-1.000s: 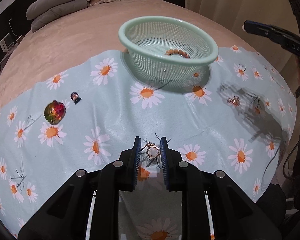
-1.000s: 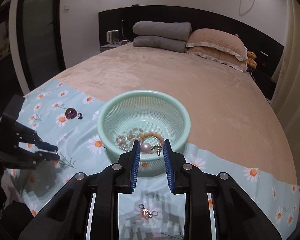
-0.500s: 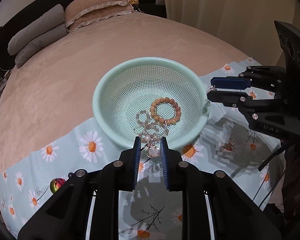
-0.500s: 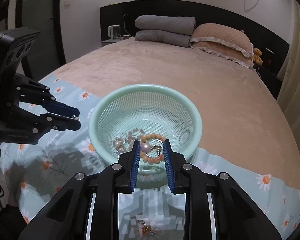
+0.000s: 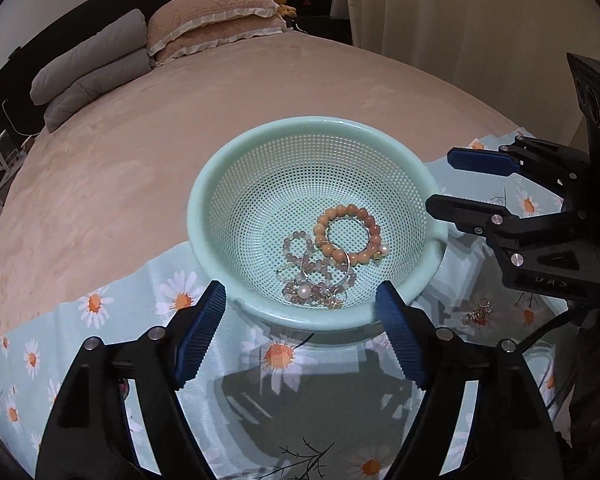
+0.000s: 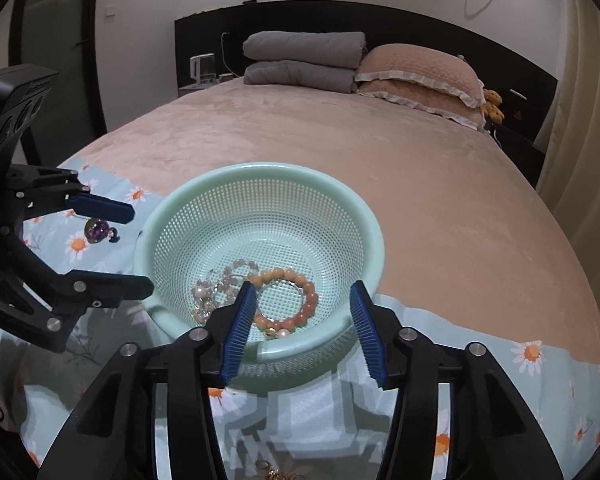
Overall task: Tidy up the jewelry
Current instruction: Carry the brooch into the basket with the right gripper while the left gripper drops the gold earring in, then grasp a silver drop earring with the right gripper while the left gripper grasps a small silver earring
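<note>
A mint green mesh basket (image 5: 220, 184) (image 6: 364, 224) stands on the daisy cloth. In it lie an orange bead bracelet (image 5: 348, 232) (image 6: 288, 300), a pale bead bracelet (image 5: 300, 256) (image 6: 236, 272) and small pearl and gold pieces (image 5: 316, 294) (image 6: 202, 300). My left gripper (image 5: 302, 332) is open and empty just over the basket's near rim. My right gripper (image 6: 302, 328) is open and empty over the opposite rim; it also shows in the left wrist view (image 5: 452, 180). A gold trinket (image 5: 478, 314) (image 6: 274, 472) lies on the cloth. A purple ball charm (image 6: 96, 228) lies beyond the left gripper.
The daisy cloth (image 5: 100, 320) covers the near part of a tan bed (image 5: 180, 100). Pillows and folded grey blankets (image 6: 304, 60) lie at the head. A curtain (image 5: 460, 20) hangs at the bed's side.
Both grippers have opened. The pieces they held now lie in the basket. Both views have drawn closer to the basket.
</note>
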